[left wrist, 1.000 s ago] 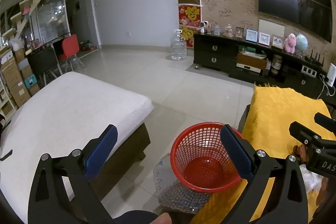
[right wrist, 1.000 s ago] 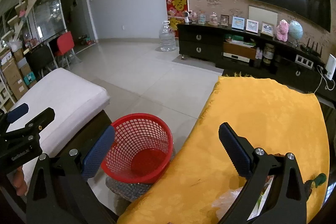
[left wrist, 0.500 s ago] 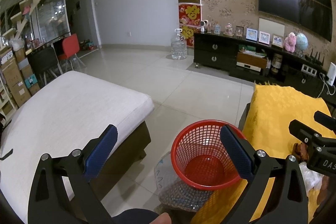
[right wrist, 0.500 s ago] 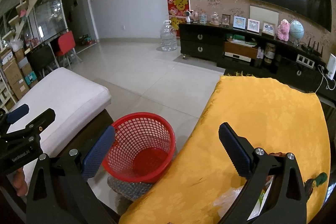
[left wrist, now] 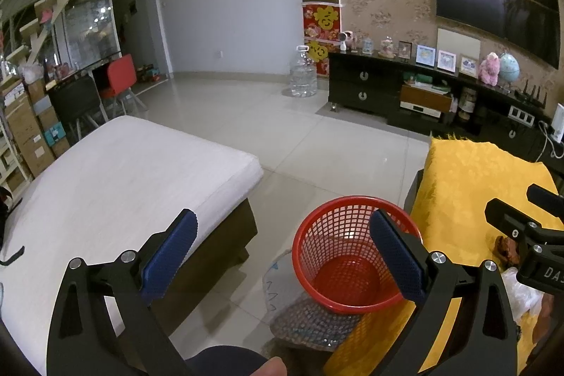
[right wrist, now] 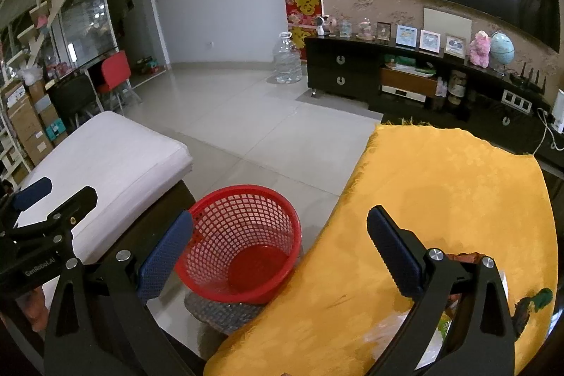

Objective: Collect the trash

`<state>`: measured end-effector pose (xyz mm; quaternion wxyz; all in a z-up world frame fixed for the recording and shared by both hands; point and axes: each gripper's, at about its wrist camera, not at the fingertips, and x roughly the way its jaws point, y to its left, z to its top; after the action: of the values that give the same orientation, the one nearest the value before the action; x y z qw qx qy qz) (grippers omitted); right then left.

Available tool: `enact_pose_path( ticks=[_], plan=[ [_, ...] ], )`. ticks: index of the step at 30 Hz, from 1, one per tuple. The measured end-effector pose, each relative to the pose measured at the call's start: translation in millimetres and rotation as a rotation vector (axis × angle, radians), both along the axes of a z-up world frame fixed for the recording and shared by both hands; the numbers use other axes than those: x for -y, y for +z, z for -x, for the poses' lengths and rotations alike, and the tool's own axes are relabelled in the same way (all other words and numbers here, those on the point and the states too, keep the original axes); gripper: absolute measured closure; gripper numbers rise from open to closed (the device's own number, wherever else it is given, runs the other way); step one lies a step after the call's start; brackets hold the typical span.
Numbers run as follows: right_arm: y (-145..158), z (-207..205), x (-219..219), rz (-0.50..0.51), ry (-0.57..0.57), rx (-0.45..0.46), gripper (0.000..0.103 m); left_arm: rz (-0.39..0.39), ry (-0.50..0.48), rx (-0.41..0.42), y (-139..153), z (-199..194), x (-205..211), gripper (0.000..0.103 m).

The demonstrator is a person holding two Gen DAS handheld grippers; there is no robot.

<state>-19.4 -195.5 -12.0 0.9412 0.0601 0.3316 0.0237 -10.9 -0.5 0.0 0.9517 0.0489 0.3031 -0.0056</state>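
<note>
Home living room: television (left wrist: 493, 13), mattress (left wrist: 116, 185).

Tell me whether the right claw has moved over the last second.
Yes, slightly. In the right wrist view the red basket and yellow cloth have drifted a little rightward in frame, so the open right claw has turned slightly leftward.

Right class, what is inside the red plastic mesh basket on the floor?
The red plastic mesh basket looks empty: its solid red bottom shows bare. A hand-held gripper finger covers a strip of the inside in the left view.
</note>
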Motion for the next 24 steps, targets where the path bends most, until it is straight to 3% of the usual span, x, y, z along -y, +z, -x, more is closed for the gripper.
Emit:
enact_pose_path(
  ticks=[24],
  plan=[
    [8,3,-5,0.001,0.024,0.007,0.007,0.006,0.014,-0.006,3,4,-12,0.008]
  ],
)
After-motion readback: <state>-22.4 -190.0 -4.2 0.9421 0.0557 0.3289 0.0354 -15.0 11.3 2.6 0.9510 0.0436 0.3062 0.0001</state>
